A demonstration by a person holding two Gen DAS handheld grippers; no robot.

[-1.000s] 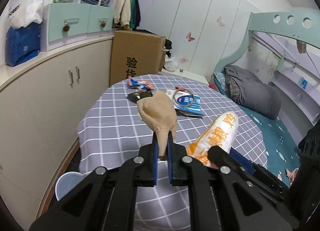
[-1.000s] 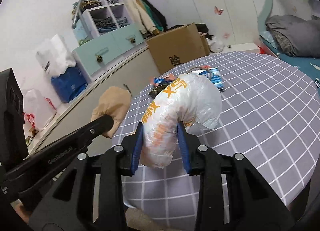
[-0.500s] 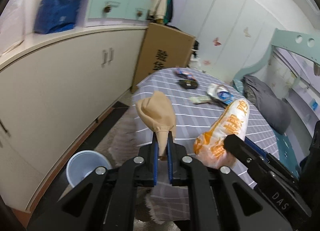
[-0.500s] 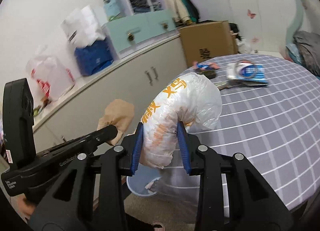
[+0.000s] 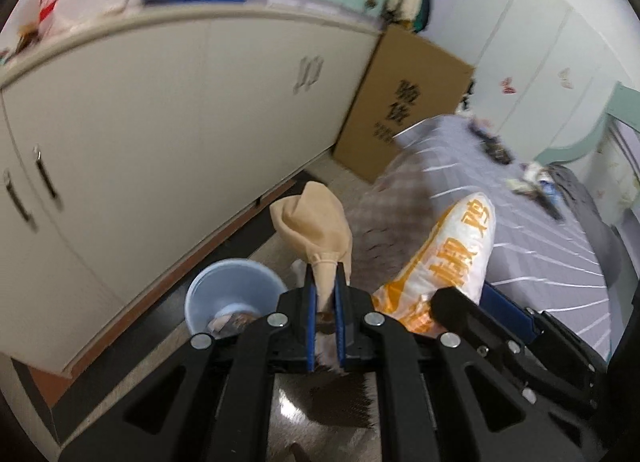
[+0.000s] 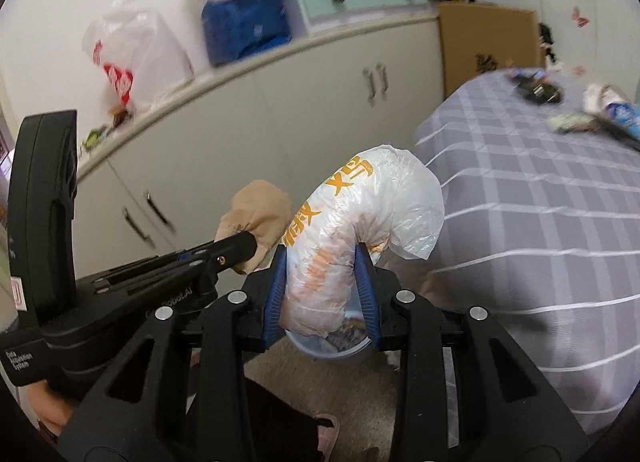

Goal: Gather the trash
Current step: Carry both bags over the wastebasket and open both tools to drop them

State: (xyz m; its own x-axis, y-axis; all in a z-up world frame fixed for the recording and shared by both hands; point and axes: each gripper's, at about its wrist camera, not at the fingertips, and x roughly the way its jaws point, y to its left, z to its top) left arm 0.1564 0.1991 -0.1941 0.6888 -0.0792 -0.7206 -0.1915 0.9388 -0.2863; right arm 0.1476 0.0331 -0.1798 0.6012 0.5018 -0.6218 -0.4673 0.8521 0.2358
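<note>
**Inspector A:** Starting at the left: cream cabinets along the wall; a pale blue bin on the floor below, some rubbish already inside.

**Inspector B:** Noted; the left gripper?

**Inspector A:** Jaws nearly closed, pinching the neck of a tan cloth pouch; the pouch is held clear of the floor, just right of the bin in that view.

**Inspector B:** And the right gripper?

**Inspector A:** Partly open, clamped on a white plastic bag with orange print; in the right wrist view the bag hangs directly over the bin; further right, the checked worktop carries blurred wrappers at its far side.
</note>
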